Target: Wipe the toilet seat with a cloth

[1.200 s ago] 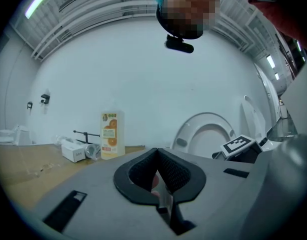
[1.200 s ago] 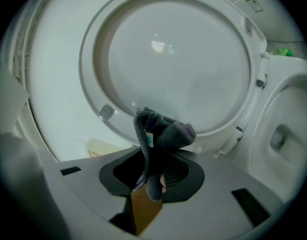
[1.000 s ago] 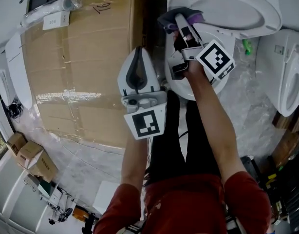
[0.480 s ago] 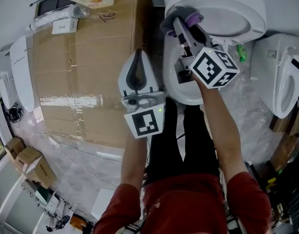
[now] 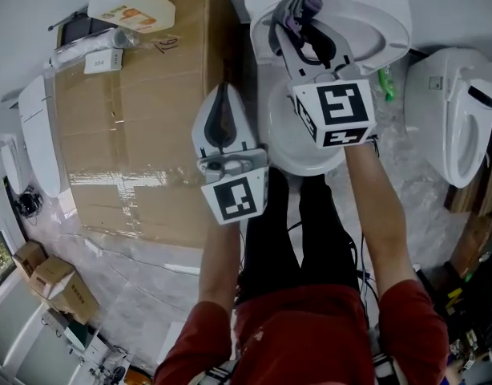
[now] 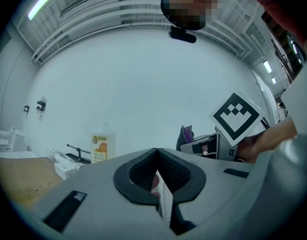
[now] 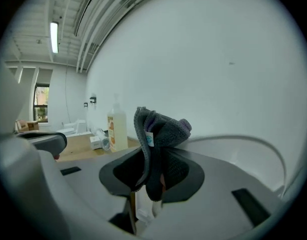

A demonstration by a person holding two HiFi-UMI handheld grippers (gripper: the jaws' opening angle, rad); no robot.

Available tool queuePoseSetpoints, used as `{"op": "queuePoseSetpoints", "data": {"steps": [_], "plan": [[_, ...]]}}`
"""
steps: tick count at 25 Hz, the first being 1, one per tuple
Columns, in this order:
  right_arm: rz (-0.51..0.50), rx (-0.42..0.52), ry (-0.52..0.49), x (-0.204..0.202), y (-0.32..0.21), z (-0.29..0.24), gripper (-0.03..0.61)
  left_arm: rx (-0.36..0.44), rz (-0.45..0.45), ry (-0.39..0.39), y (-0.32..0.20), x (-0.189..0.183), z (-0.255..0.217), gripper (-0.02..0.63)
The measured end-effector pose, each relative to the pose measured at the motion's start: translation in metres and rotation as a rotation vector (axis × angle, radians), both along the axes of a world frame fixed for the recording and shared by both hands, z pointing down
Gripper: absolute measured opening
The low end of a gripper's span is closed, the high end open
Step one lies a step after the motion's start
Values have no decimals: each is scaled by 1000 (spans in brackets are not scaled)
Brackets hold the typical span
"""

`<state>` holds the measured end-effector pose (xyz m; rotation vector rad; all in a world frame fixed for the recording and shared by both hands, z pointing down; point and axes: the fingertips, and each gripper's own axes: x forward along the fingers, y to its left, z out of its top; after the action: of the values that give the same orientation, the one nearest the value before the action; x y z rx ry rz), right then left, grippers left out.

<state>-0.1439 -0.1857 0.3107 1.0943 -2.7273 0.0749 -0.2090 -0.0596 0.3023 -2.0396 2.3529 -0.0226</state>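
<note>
- The crumpled grey-and-purple microfibre cloth [image 7: 161, 131] is pinched between the jaws of the right gripper [image 7: 152, 176]. It stands up out of the pads in a bunch and touches nothing else.
- In the head view the cloth is held in the air in front of the raised white toilet lid [image 5: 382, 18], clear of the white oval toilet seat [image 5: 310, 160] below it.
- The left gripper [image 6: 157, 156] is pressed together with nothing between its pads. It is held level beside the toilet, over the edge of the large brown cardboard box [image 5: 134, 151].
- Progress, as a judgement: the cloth is off the seat, so no wiping stroke is under way. The seat looks plain white, and I cannot tell which parts, if any, have been wiped. The cloth still has to come down onto the rim.
- Writing: a small white carton [image 5: 104, 61] on the box top bears what seems to be "304". There is a pen scrawl on the cardboard that is not legible. The pale plastic bottle with an orange label [image 7: 117, 129] and the cloth's small teal tag [image 7: 149, 140] carry print too fine to read.
</note>
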Motion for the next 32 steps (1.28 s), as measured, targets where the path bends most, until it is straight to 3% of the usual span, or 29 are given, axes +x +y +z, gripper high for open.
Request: {"op": "queuePoseSetpoints", "data": {"steps": [16,32], "plan": [[138,47,-33,117,-31,-20,94,12,111,9,-41,83,-12,12],[280,-96,-166,235,-54,34,94,-32,216,8,-78,160,20,12]]}}
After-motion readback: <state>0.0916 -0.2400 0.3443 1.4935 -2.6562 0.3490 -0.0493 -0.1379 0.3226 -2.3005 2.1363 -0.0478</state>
